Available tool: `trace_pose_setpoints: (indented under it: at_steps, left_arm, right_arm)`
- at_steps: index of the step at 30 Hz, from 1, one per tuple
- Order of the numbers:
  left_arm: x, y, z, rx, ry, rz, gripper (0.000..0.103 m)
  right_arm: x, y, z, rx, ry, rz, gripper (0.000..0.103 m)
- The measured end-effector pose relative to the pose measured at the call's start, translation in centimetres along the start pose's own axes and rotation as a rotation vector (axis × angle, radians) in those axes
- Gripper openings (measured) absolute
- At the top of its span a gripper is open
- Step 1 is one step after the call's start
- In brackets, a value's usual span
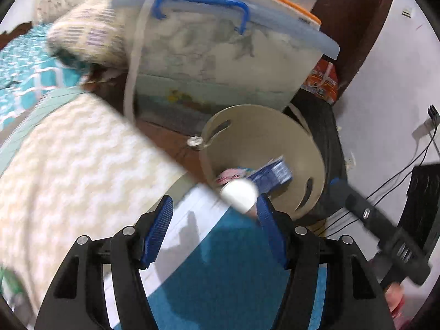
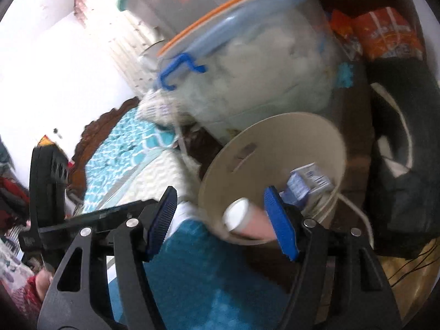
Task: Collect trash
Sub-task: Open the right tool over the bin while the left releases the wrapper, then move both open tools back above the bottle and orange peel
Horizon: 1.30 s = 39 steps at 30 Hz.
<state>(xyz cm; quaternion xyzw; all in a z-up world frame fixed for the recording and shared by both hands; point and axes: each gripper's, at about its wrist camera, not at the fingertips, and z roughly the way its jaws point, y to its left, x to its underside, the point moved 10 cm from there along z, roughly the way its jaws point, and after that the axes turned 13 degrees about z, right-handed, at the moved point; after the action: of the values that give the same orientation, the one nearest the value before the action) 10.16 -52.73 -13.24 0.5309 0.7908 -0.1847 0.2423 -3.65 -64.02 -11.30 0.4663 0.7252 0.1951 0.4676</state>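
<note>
Motion blur smears the white cup (image 1: pixel 238 194) and the bin's (image 2: pixel 275 137) contents.

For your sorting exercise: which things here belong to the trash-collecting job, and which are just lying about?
Belonging to the job:
beige bin
blue carton
white-capped tube

Just lying about:
storage tub
orange packet
bed cover
black bag

Both wrist views closely overlook the bin (image 1: pixel 261 126).

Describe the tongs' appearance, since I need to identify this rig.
Both tongs, left and right, match: black skeletal linkage arms with cut-outs, silver round pivot pins, and blue ribbed pads on the fingertips. No cables or markings visible on them.
</note>
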Motion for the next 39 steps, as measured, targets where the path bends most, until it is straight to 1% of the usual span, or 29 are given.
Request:
trace_pose_setpoints:
  at_steps: [2,5,6,9,14,16,19,24,29,32,34,39]
  left_arm:
    - [2.1,1.2,-2.1,-0.029,-0.016,-0.026,0.060]
    - [5.9,4.2,-5.7,-0.125,-0.041,-0.067,0.060]
    - [7.3,5.6,-7.0,-0.167,-0.044,-0.084,0.060]
    - [11.1,9.0,-10.6,-0.256,-0.055,-0.157,0.060]
    - [17.2,14.2,-15.7,-0.389,-0.058,-0.260,0.060]
    - [19.8,16.1,-17.9,-0.450,-0.059,-0.292,0.060]
    - [23.4,18.3,-20.6,-0.506,-0.065,-0.341,0.060]
    - [28.5,21.4,-23.8,-0.586,-0.058,-0.405,0.060]
    - [33.0,23.2,-25.6,-0.634,-0.034,-0.452,0.060]
    - [34.9,24.0,-26.3,-0.656,-0.025,-0.471,0.060]
    - [36.2,24.5,-26.7,-0.674,-0.016,-0.482,0.060]
    - [38.2,25.6,-27.5,-0.707,0.001,-0.499,0.061]
  right_arm:
    - [1.8,1.7,-0.3,-0.020,0.017,-0.020,0.068]
    - [5.2,4.2,-0.1,-0.054,0.060,-0.043,0.068]
    - [6.5,5.2,0.0,-0.067,0.079,-0.050,0.068]
    - [10.5,7.9,0.6,-0.096,0.135,-0.075,0.068]
    - [16.9,11.7,2.4,-0.106,0.240,-0.132,0.068]
    - [18.7,13.4,2.7,-0.110,0.261,-0.167,0.068]
    - [21.7,16.1,3.3,-0.118,0.298,-0.227,0.068]
    - [26.1,19.0,4.0,-0.121,0.355,-0.306,0.068]
    - [30.0,21.3,4.1,-0.129,0.405,-0.379,0.068]
    - [31.9,22.4,4.3,-0.131,0.429,-0.418,0.068]
    - [32.7,22.9,4.3,-0.131,0.435,-0.435,0.068]
    - [34.1,23.6,4.6,-0.129,0.452,-0.471,0.068]
